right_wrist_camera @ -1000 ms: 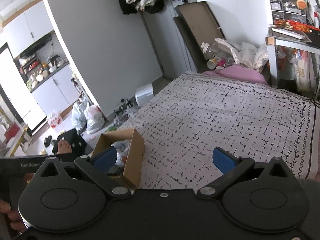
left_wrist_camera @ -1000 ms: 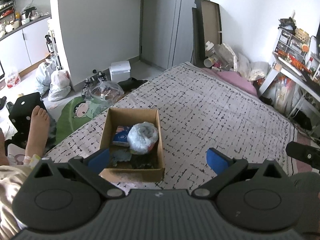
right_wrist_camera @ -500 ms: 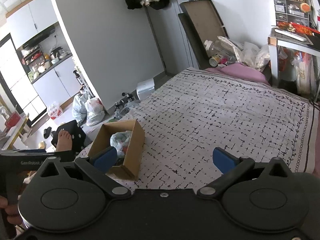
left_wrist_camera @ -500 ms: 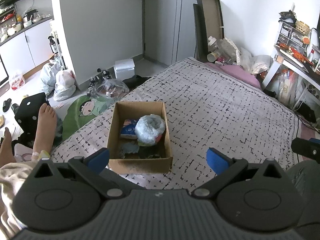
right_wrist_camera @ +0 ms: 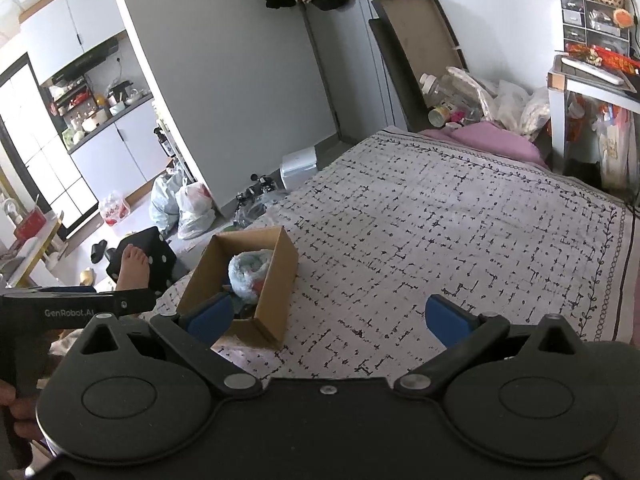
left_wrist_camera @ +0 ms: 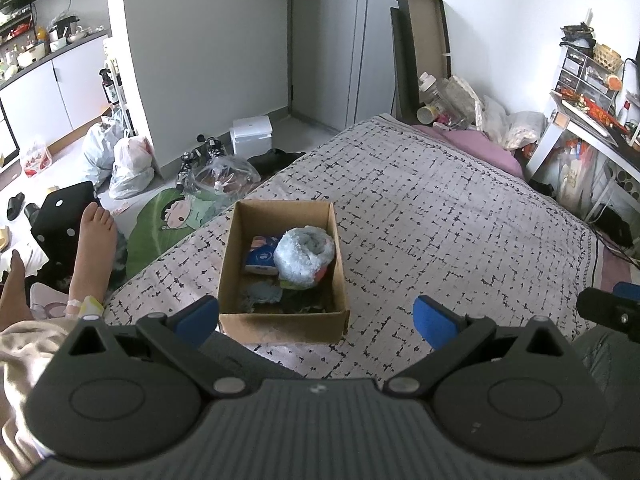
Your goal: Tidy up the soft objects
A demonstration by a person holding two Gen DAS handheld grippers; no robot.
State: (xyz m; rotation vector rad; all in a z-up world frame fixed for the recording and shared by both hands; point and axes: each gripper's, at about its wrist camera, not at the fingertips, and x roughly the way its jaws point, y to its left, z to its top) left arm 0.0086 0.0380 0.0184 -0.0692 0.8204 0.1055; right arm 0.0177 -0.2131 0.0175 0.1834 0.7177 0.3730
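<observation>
An open cardboard box (left_wrist_camera: 280,324) (right_wrist_camera: 276,280) rests on the patterned bedspread (left_wrist_camera: 440,220) near its left edge. Inside lie a pale blue fluffy roll (left_wrist_camera: 306,250) (right_wrist_camera: 250,270), a blue and white packet (left_wrist_camera: 262,256) and some darker soft items at the near end. My left gripper (left_wrist_camera: 316,318) hangs open above and just short of the box's near wall, nothing between its blue pads. My right gripper (right_wrist_camera: 328,318) is open too, held above the bed right of the box, its left pad overlapping the box's near corner. The left gripper's black body (right_wrist_camera: 72,310) shows at that view's left edge.
A person's bare foot (left_wrist_camera: 94,240) rests on a black dotted cushion (left_wrist_camera: 60,216) left of the bed. Plastic bags (left_wrist_camera: 124,160), a white box (left_wrist_camera: 252,136) and clutter cover the floor. A pink pillow (left_wrist_camera: 476,146) and a cluttered desk (left_wrist_camera: 592,120) stand at the far right.
Both grippers have drawn back and risen from the box, so it appears farther off and fully in view. Both stay open and hold nothing.
</observation>
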